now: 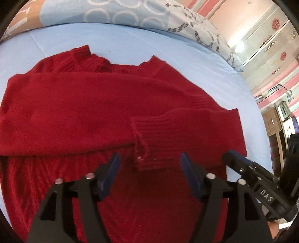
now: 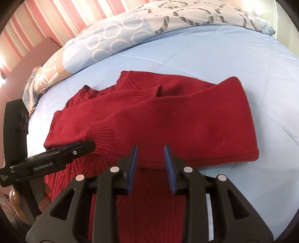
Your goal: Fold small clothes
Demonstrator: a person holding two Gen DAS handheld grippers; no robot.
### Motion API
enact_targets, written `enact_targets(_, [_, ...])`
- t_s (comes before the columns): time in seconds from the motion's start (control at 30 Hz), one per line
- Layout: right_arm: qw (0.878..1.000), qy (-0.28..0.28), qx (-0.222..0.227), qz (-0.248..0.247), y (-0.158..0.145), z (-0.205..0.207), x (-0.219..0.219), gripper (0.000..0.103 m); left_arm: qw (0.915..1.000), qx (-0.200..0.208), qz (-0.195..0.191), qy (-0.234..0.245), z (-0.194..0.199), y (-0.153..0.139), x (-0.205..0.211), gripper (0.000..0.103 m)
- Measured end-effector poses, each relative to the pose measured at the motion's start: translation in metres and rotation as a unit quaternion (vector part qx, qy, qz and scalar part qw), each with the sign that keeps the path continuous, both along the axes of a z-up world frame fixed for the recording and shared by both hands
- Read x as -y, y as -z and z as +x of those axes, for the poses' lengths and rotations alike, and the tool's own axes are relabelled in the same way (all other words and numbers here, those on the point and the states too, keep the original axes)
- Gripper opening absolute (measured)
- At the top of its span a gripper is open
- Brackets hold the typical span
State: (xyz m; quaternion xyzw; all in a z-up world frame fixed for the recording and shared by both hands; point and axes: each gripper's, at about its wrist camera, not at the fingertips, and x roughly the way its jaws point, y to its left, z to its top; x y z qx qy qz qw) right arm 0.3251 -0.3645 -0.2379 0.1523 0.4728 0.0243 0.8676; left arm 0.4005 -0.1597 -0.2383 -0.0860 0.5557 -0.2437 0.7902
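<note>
A red knit sweater [image 1: 78,112] lies flat on a light blue bedsheet [image 1: 130,43], both sleeves folded across the body. A ribbed cuff [image 1: 151,142] lies just ahead of my left gripper [image 1: 149,164], which is open and empty above the sweater's lower part. My right gripper [image 2: 151,158] is open and empty over the lower hem area of the sweater [image 2: 186,119]. The right gripper shows at the right edge of the left wrist view [image 1: 248,173]; the left gripper shows at the left of the right wrist view [image 2: 71,151].
A patterned duvet [image 1: 130,13] is bunched along the far side of the bed [image 2: 214,18]. A wardrobe and wooden furniture [image 1: 274,123] stand beyond the bed's right edge. A striped pink wall [image 2: 28,28] is at the left.
</note>
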Motion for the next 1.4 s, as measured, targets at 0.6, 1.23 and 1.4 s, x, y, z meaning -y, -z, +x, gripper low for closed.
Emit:
enact_targets(0.6, [1.000,0.018,-0.008,-0.018,0.002,-0.009,0.023,0.038,0.9835,0.130,0.124,0.023,0.000,-0.027,0.028,0.012])
enact_targets(1.23, [0.997,0.061,-0.052,0.000,0.022,0.058,0.037,0.036,0.9683,0.148,0.197,-0.043,0.038,-0.033,-0.093,0.012])
enact_targets(1.4, [0.999,0.044,-0.018,-0.016,0.008,0.057,0.026,0.013,0.9655,0.162,0.197,-0.050,0.032,-0.040,-0.091,0.012])
